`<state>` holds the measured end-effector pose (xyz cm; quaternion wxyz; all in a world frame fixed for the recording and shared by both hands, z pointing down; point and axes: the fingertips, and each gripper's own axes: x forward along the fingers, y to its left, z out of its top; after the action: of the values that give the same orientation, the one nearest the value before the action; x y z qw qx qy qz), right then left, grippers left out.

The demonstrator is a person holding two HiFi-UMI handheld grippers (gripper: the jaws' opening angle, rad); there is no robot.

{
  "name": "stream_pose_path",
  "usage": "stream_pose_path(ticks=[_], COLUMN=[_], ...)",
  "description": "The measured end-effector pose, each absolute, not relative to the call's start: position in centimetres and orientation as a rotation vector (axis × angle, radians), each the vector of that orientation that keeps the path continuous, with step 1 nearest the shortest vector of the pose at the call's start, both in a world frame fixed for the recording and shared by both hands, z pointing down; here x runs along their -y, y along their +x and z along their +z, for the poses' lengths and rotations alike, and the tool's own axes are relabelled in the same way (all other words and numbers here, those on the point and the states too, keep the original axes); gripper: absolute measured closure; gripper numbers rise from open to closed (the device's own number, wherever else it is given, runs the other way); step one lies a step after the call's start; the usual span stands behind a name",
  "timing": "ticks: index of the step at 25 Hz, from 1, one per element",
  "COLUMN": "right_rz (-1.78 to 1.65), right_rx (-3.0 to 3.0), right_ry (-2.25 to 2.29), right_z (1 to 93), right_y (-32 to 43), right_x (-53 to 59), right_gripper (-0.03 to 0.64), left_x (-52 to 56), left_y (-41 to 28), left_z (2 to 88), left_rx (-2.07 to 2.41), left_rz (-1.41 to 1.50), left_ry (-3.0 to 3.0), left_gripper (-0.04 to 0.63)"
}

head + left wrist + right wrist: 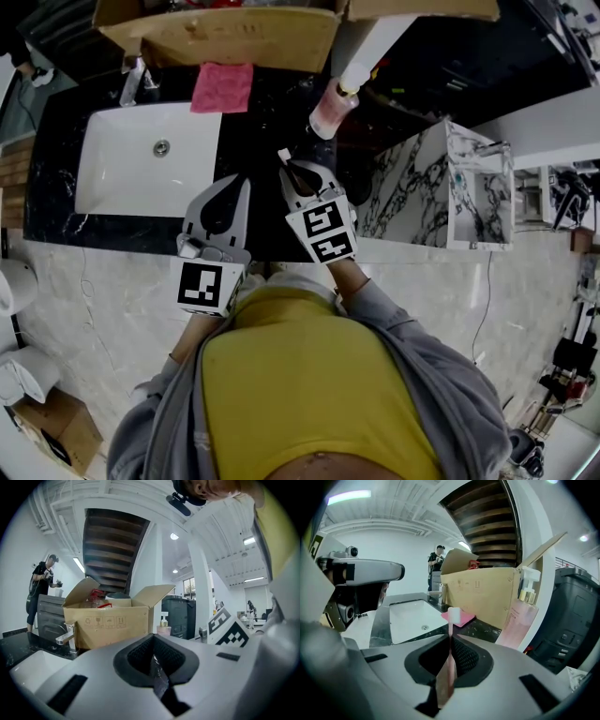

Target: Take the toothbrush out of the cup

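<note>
A pink toothbrush with a white head point(453, 616) stands upright between the jaws of my right gripper point(450, 638), which is shut on its handle. In the head view the brush head point(284, 156) sticks out just beyond the right gripper point(289, 171), over the black counter point(253, 141) to the right of the sink. No cup shows in any view. My left gripper point(246, 180) hovers beside the right one over the counter's front part. Its jaws point(153, 639) meet, and I see nothing held between them.
A white sink point(122, 164) with a faucet point(131, 84) lies to the left. A pink cloth point(223, 86) and an open cardboard box point(234, 33) are at the back. A pink pump bottle point(333, 108) stands right of the grippers, next to a marble-patterned block point(441, 183).
</note>
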<state>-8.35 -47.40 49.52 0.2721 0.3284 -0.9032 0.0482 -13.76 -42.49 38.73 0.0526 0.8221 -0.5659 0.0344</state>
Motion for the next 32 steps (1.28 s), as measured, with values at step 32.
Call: stream_pose_path(ticks=[32], right_rz=[-0.080], right_rx=[2.686], right_ry=[1.404], right_z=[30.1], right_y=[1.2], right_x=[44.1], right_gripper=[0.592], left_x=[42.9], left_y=[-10.4], left_z=[32.1], left_rx=[1.684], left_rz=[-0.040], left_ry=[2.686], left_gripper=[0.595])
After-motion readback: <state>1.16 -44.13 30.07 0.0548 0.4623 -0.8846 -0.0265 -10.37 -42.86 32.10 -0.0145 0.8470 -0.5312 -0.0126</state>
